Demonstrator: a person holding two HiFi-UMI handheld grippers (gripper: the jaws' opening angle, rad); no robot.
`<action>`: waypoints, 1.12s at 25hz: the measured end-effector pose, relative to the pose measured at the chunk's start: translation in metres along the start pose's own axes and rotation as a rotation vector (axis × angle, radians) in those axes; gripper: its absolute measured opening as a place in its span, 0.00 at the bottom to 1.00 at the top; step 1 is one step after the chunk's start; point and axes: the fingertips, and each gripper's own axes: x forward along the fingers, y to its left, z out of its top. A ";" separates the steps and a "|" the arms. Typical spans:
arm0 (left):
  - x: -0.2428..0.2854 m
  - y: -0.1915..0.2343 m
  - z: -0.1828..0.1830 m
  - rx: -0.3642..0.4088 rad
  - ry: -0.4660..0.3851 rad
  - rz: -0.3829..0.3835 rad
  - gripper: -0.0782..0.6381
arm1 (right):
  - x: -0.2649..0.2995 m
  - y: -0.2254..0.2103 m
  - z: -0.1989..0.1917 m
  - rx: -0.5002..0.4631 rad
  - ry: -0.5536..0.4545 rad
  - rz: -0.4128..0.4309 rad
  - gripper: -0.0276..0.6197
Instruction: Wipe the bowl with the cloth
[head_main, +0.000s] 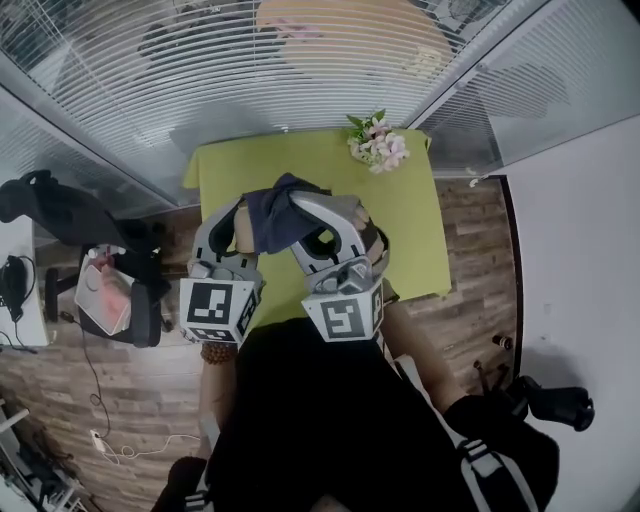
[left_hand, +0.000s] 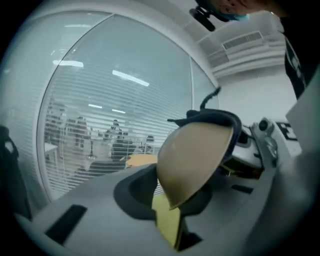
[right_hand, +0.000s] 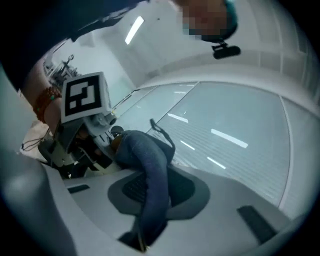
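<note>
**Bowl and cloth held together above the near side of the table**

Both grippers are held side by side, close to the person's chest, and are pointed roughly level toward the far side. The left gripper (head_main: 236, 222) is closed on the rim of the bowl (left_hand: 192, 160). In the left gripper view the tan bowl is seen tipped on its side, with its edge wedged between the narrowly parted jaws. The right gripper (head_main: 303, 208) is almost fully closed, and the dark blue cloth (right_hand: 150, 165) is pinched between its jaws. From there the cloth runs forward and is draped over the bowl's upper rim. In the head view only a tan sliver of the bowl is visible to the left of the cloth. The marker cube (right_hand: 85, 97) of the left gripper is seen tilted in the right gripper view. A beaded bracelet (head_main: 217, 352) is worn on the left wrist.

Bowl and cloth are held in the air over the near part of the green table (head_main: 320, 170), clear of its surface. A small bunch of flowers (head_main: 378, 142) lies at the far right corner, well apart from the grippers. To the left of the table a black chair (head_main: 70, 215) stands on the wooden floor (head_main: 130, 390). Beyond the table a glass wall with blinds (head_main: 250, 70) closes off the far side.
</note>
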 end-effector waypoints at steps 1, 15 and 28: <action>0.001 0.000 -0.002 -0.069 0.001 -0.025 0.18 | 0.000 0.001 0.003 -0.004 -0.016 -0.006 0.15; -0.029 0.013 0.034 -0.446 -0.282 -0.065 0.19 | 0.004 -0.016 -0.003 0.827 -0.185 0.015 0.17; -0.025 0.028 0.016 -0.600 -0.341 -0.006 0.21 | 0.015 0.007 -0.051 1.442 -0.078 0.050 0.19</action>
